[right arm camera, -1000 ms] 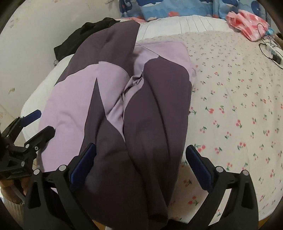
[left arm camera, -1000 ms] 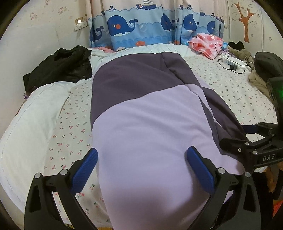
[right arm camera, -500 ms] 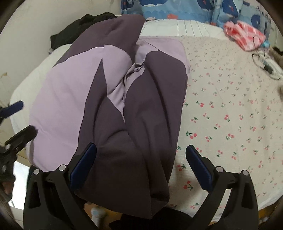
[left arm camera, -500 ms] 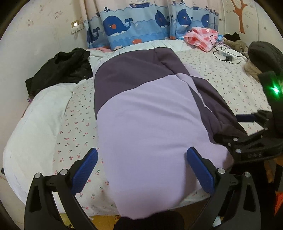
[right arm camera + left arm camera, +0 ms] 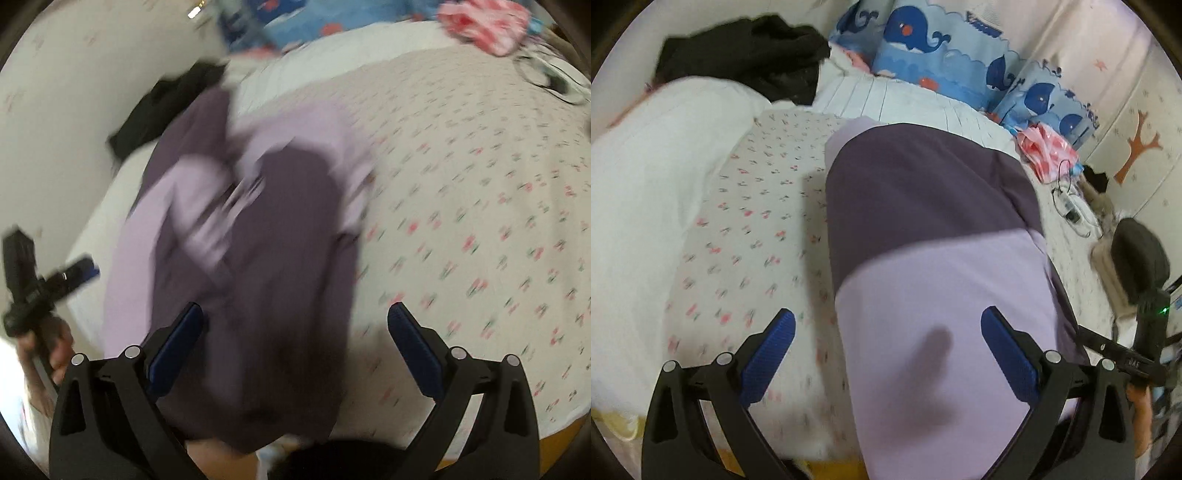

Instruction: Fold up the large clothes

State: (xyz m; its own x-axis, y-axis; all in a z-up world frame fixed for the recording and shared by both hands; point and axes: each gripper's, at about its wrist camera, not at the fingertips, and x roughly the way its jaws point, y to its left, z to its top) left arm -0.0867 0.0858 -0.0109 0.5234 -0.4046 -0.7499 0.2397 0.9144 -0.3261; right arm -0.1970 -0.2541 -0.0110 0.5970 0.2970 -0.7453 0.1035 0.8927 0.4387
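Purple two-tone garment (image 5: 934, 280) lies lengthwise on the cherry-print bed (image 5: 753, 221). Left gripper (image 5: 886, 347) and right gripper (image 5: 293, 341) both gape wide, holding nothing. Only readable-ish lettering, at 4 o'clock, is too blurry.

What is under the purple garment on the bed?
The purple garment lies on the cherry-print sheet, which shows beside it, and its near end hangs over the bed edge. Whatever is directly beneath the cloth is covered and cannot be seen.
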